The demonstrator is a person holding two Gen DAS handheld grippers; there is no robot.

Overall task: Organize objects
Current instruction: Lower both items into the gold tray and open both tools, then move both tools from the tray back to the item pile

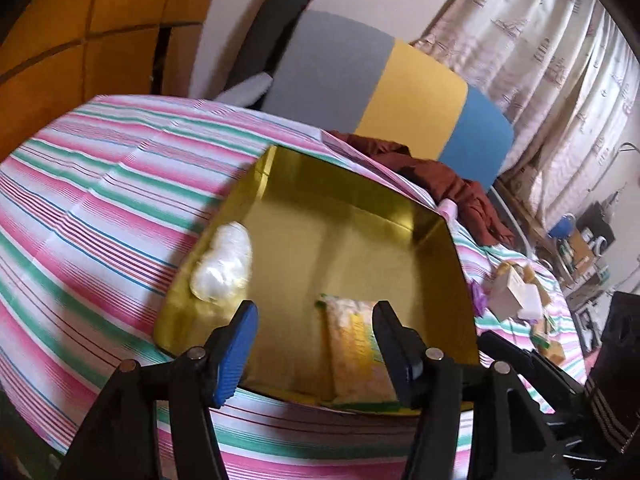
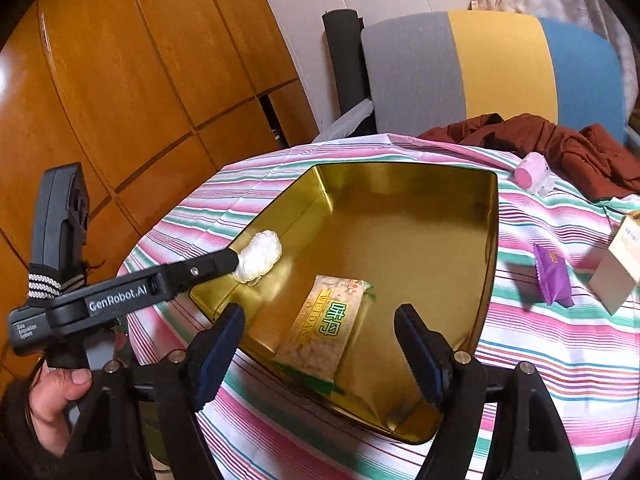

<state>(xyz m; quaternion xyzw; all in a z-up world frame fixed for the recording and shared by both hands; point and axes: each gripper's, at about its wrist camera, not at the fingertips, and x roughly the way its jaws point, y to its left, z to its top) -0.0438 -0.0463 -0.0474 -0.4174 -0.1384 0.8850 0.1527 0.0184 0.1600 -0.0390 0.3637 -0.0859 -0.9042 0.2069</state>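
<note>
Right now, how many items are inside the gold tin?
2. A white wrapped bundle lies against the gold tin's left wall, by the left tongs' tip. A Weidan snack packet lies flat on the floor, near the front. Nothing else shows inside.

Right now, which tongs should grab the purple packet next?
Likely right tongs: open, empty, purple packet lying on their side of the gold tray. Left tongs sit by the white bundle opposite.

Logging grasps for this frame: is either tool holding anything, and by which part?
Nothing is held. The left tool and right tool are both open; the white packet lies loose at the gold tin edge.
</note>
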